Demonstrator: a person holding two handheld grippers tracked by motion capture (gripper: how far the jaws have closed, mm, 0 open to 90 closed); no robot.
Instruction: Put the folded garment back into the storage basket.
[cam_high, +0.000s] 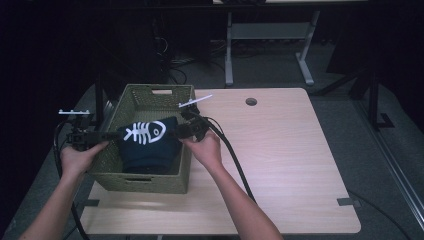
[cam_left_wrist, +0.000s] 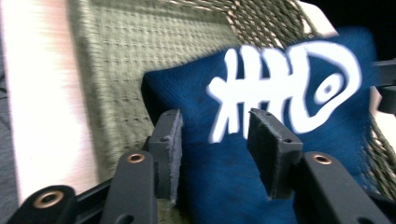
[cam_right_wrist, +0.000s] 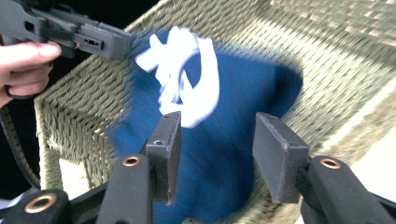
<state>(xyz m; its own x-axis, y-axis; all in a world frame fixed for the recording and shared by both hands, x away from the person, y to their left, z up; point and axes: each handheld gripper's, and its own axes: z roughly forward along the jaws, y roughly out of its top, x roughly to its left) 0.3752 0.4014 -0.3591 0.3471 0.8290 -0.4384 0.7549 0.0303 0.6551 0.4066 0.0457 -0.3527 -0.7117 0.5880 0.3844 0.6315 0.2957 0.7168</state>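
Both grippers' fingers (cam_left_wrist: 170, 154) released beside blue cushion (cam_high: 148, 142) in woven basket (cam_high: 145, 182) on table (cam_high: 285, 165).

A basket (cam_high: 145, 182) sits on the worktop (cam_high: 280, 165) toward its nine o'clock edge. Inside it lies a cushion (cam_high: 147, 145), filling the six o'clock half of the basket. The left gripper (cam_high: 107, 135) is at the cushion's nine o'clock, over the basket's rim; the right gripper (cam_high: 182, 131) is at its three o'clock, over the opposite rim. A round hole (cam_high: 251, 101) lies in the worktop toward twelve o'clock.
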